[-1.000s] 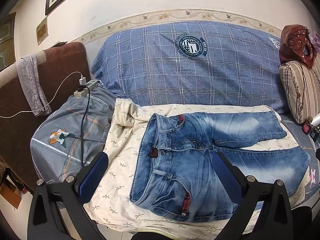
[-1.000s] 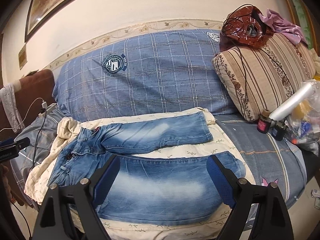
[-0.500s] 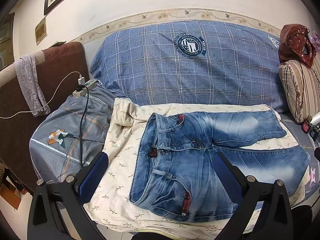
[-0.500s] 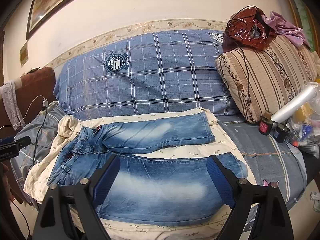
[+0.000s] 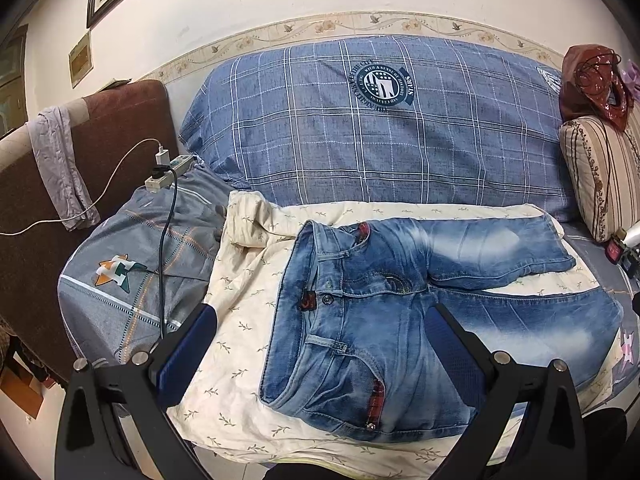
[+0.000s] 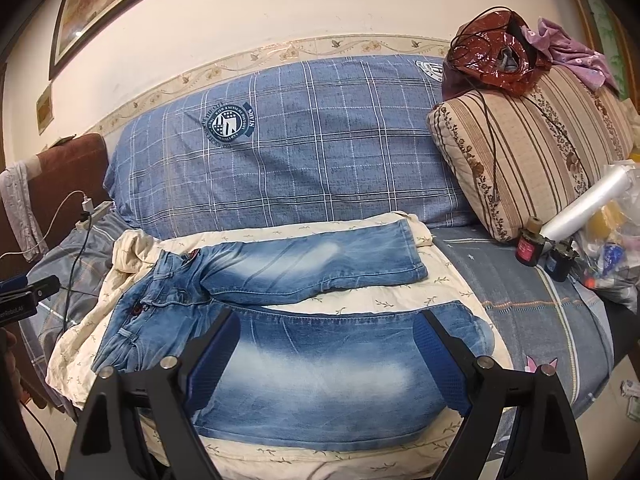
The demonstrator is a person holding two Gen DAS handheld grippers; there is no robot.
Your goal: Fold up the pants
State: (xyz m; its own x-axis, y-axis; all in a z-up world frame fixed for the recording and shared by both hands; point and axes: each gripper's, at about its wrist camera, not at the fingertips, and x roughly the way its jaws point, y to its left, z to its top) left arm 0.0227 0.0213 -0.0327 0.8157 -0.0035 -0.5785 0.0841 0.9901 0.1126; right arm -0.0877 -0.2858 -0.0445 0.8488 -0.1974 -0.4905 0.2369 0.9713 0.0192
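jeans [image 5: 360,320] lie flat on the cream sheet [image 5: 240,320], legs apart. left gripper [image 5: 320,344] and right gripper [image 6: 326,356] gape wide, empty. denim looks heavy, limp; best pinched at waistband and hem.

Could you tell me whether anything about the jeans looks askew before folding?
Yes: the faded blue denim jeans lie with legs splayed apart, the far leg angling away, and the cream leaf-print sheet beneath is bunched near the waistband.

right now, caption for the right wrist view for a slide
Open right gripper hovers over the near leg of unfolded blue jeans spread on a cream floral sheet on a sofa.
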